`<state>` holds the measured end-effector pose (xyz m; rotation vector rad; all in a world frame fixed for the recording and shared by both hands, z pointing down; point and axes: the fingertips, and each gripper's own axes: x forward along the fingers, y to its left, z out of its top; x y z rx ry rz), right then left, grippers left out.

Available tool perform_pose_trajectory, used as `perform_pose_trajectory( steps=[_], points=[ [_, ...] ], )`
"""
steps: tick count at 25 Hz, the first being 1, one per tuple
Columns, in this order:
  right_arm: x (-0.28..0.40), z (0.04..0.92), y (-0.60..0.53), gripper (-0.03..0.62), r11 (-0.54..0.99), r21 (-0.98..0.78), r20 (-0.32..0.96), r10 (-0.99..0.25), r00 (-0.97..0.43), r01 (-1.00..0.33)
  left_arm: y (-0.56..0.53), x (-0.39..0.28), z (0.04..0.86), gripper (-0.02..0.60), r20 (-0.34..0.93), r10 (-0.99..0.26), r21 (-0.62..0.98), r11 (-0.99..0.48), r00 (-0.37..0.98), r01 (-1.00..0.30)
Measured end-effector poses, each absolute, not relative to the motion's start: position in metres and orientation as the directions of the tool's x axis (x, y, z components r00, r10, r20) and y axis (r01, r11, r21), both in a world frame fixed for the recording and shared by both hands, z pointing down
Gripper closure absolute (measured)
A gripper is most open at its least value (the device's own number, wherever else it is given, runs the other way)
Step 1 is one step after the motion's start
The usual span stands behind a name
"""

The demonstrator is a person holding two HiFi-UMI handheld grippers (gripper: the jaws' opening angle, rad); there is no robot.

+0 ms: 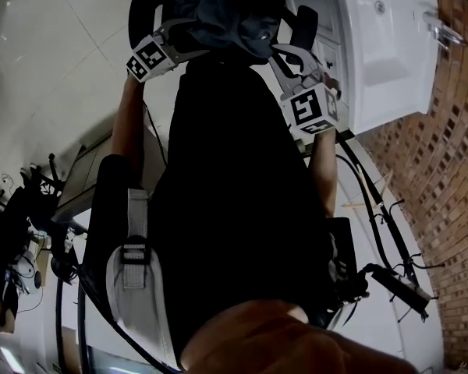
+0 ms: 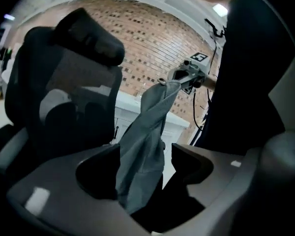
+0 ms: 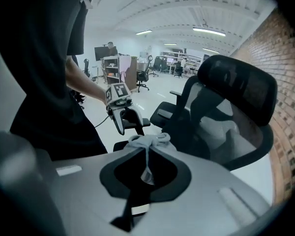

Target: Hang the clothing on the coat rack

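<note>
Standing just in front of a black office chair (image 3: 226, 97) and looking steeply down past a black shirt (image 1: 234, 209). Pinching a bunched fold of the grey garment (image 2: 150, 117) in the right gripper (image 3: 147, 154), pressing its fingers together on the cloth with no gap showing. Holding that pinched top raised and letting the rest of the garment hang in the air as a long twisted strip, in front of the chair.

Holding the left gripper (image 2: 143, 154) lower, at the strip's bottom end, with its fingers spreading wide. Letting the cloth drop into the gap between those fingers, nearer the one at the view's left and hanging apart from the one at the right; not clamping it. Touching the left-hand finger or not: impossible to tell. Pointing the left gripper toward the chair's back and headrest, with a red brick wall (image 2: 152, 38) and a low white cabinet (image 2: 132, 104) lying behind.

Showing, in the head view, both marker cubes on either side of the dark cloth at the picture's top, close to the chair's armrests (image 1: 143, 14), above a pale tiled floor (image 1: 54, 68). Facing, in the right gripper view, a long bright room with more chairs and shelving far off, too small for telling more.
</note>
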<state>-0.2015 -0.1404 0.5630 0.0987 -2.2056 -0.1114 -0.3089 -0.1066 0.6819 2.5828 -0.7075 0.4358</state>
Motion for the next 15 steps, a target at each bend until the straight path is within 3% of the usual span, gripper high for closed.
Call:
perform_pose_trajectory(
  steps=[9,13,15],
  points=[
    [-0.183,0.534,-0.134,0.579,0.962,0.272,0.826,-0.231,-0.514,0.005,-0.195,-0.267,0.701,0.182,0.495,-0.284,0.080,-0.926,0.821,-0.369],
    [-0.165,0.528,-0.143,0.579,0.954,0.292,0.820,-0.288,-0.495,-0.072,-0.200,-0.277,0.673,0.179,0.421,-0.100,0.247,-0.944,0.902,-0.220],
    [-0.156,0.523,-0.145,0.580,0.948,0.304,0.821,-0.309,-0.481,-0.091,-0.205,-0.290,0.662,0.180,0.359,-0.070,0.329,-0.924,0.931,-0.196]
  ],
)
